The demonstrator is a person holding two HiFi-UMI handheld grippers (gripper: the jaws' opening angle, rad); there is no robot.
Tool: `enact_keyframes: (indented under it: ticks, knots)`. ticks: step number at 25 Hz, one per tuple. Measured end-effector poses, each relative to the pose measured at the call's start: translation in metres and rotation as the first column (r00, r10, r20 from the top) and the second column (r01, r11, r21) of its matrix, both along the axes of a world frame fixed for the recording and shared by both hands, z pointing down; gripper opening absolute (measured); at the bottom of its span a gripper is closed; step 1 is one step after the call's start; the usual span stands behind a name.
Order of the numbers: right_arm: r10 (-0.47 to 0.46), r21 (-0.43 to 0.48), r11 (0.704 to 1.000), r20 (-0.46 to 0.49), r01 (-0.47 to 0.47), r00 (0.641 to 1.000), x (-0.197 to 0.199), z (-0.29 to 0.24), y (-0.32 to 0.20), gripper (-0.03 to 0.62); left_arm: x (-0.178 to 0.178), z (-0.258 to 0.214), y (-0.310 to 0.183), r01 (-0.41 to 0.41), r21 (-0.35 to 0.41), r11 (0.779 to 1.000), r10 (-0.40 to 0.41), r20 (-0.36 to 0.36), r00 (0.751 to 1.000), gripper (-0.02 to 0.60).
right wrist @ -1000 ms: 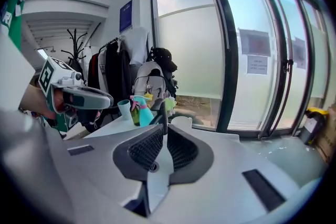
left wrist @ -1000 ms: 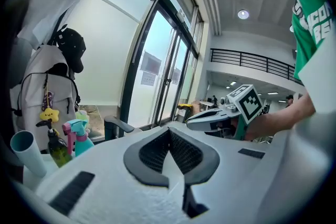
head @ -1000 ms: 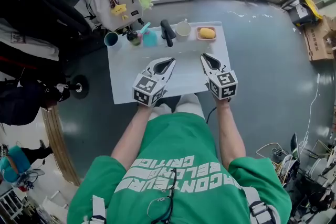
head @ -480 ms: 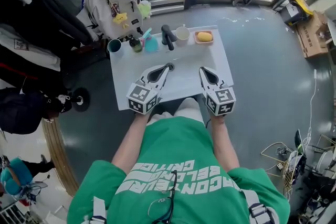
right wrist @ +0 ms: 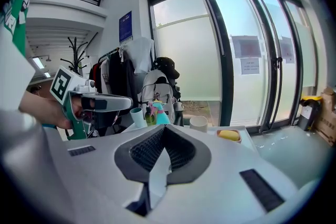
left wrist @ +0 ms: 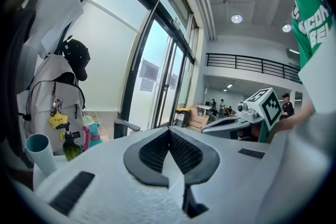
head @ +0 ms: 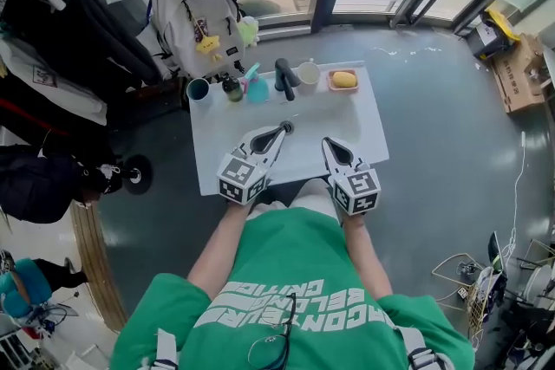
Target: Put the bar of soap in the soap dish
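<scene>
A yellow bar of soap (head: 344, 79) lies in the pink soap dish (head: 332, 85) at the far right corner of the white table (head: 303, 121). The right gripper view shows the soap (right wrist: 229, 134) in the dish (right wrist: 229, 139) well ahead of the jaws. My left gripper (head: 283, 128) hangs over the middle of the table, shut and holding nothing. My right gripper (head: 327, 143) is near the table's front edge, its jaws closed together with nothing in them. Both are far from the dish. The jaws meet in the left gripper view (left wrist: 169, 129) and in the right gripper view (right wrist: 164, 127).
Along the table's far edge stand a teal cup (head: 199, 89), a dark green bottle (head: 232, 88), a teal bottle (head: 257, 88), a black tap-like fixture (head: 284, 78) and a white cup (head: 308, 74). A white backpack (head: 198, 17) hangs behind the table. Cardboard boxes (head: 520, 69) sit at the right.
Both grippers have drawn back toward the near edge of the table, away from the soap dish. The soap has stayed in the dish.
</scene>
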State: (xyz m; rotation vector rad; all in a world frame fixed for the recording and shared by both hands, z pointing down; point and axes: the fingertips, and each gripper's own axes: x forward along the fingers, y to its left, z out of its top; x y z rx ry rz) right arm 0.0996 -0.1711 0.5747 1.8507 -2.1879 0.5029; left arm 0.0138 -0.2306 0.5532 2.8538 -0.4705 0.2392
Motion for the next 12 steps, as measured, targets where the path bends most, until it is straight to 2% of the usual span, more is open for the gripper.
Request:
enact_keyframes:
  ticks: [12]
  knots:
    - [-0.033, 0.006, 0.999, 0.007, 0.033, 0.999, -0.007, 0.001, -0.011, 0.014, 0.008, 0.004, 0.001, -0.012, 0.002, 1.0, 0.012, 0.019, 1.0, 0.008]
